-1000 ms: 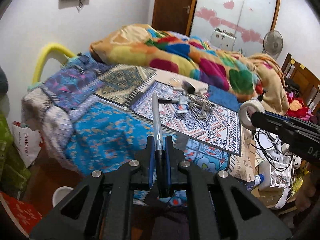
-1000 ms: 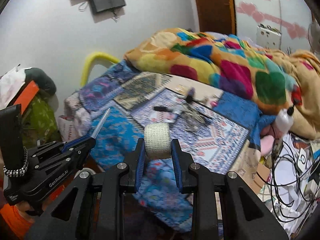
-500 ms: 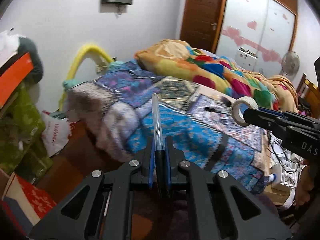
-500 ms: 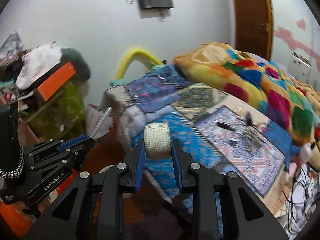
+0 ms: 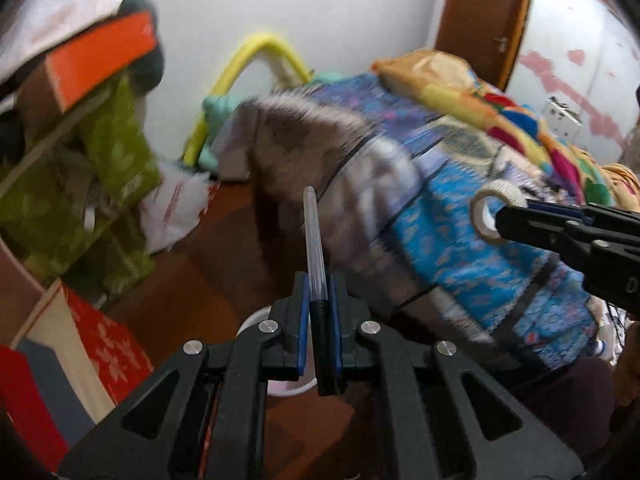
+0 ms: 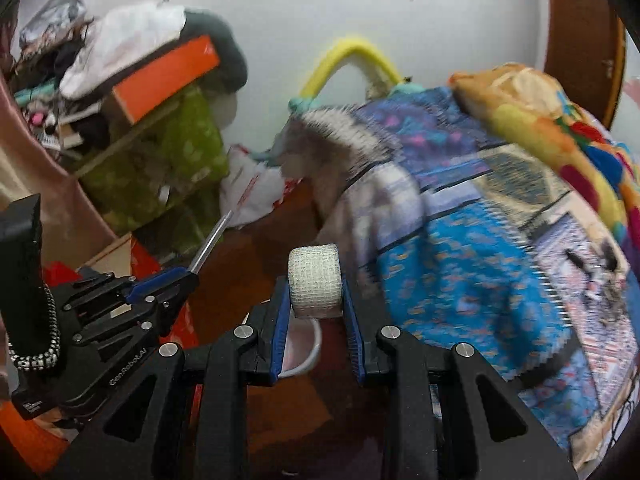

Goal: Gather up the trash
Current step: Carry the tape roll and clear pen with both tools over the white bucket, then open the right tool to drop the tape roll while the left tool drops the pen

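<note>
The left gripper (image 5: 319, 304) has its jaws squeezed nearly together on a pen (image 5: 311, 240), gripped near its dark capped end so that the clear barrel sticks straight out ahead. That hold keeps the long thin piece steady and pointing forward, ready to tip out of the jaws. The right gripper (image 6: 316, 300) has its jaws set a little apart, clamped on the flat sides of a roll of bandage tape (image 6: 315, 280), its curved face turned up and forward. In the left view the same roll (image 5: 494, 212) shows its hollow core, to the right of the pen.

Both pieces of trash are thus in the jaws, carried side by side. A white bin (image 6: 306, 346) stands on the brown floor (image 5: 224, 264), its rim showing just below and behind each pair of jaws; it looks like the likely place to drop them.

The pen is hard, smooth plastic, see-through along the shaft. The roll is a short cylinder of off-white woven gauze, soft and rough, so it should give slightly under the blue pads. The bin's rim is round and glossy. To the right of the jaws hangs the edge of a bed (image 6: 460, 272) under a patterned blue cloth with a fuzzy grey border.
</note>
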A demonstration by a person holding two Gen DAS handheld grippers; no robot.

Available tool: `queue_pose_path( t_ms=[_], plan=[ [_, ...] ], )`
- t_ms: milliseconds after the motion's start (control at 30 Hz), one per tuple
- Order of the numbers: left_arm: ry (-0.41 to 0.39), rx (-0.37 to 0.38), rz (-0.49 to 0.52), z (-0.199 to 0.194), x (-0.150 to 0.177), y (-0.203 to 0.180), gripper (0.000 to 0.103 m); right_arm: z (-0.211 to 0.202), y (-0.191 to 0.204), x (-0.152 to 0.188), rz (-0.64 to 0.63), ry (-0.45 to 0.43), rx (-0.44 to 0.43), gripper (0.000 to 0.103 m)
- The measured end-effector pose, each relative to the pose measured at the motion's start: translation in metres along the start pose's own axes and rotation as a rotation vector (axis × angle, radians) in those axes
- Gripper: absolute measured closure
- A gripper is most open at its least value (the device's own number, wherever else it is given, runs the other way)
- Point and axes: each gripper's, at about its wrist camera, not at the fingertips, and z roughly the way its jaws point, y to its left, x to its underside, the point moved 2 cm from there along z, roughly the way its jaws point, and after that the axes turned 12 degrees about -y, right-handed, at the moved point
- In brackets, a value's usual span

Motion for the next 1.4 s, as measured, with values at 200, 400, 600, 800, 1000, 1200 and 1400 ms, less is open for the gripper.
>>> queue_pose_path(
  t_ms=[200, 400, 600, 800, 1000, 1200, 1400],
  plan=[
    [0.113, -0.035, -0.092, 0.044, 0.038, 0.046, 0.094, 0.052, 0.023, 0.016, -0.021, 0.108, -0.035, 0.079],
    [0.223, -0.051, -0.166, 0.085, 0.075, 0.082, 0.094, 0.107, 0.035, 0.040, 0.010, 0.240, -0.074, 0.079],
    [0.320, -0.069, -0.239, 0.111, 0.099, 0.101, 0.094, 0.146, 0.043, 0.052, 0.059, 0.332, -0.108, 0.079],
    [0.315, -0.065, -0.258, 0.118, 0.098, 0.100, 0.094, 0.169, 0.053, 0.048, 0.054, 0.356, -0.129, 0.074],
    [0.319, -0.063, -0.210, 0.132, 0.089, 0.093, 0.094, 0.172, 0.051, 0.045, 0.018, 0.354, -0.106, 0.064],
    [0.364, -0.074, -0.191, 0.148, 0.087, 0.085, 0.087, 0.163, 0.036, 0.046, 0.019, 0.350, -0.096, 0.064],
    [0.370, -0.103, -0.151, 0.141, 0.084, 0.076, 0.080, 0.150, 0.028, 0.044, 0.015, 0.335, -0.088, 0.064]
  ],
)
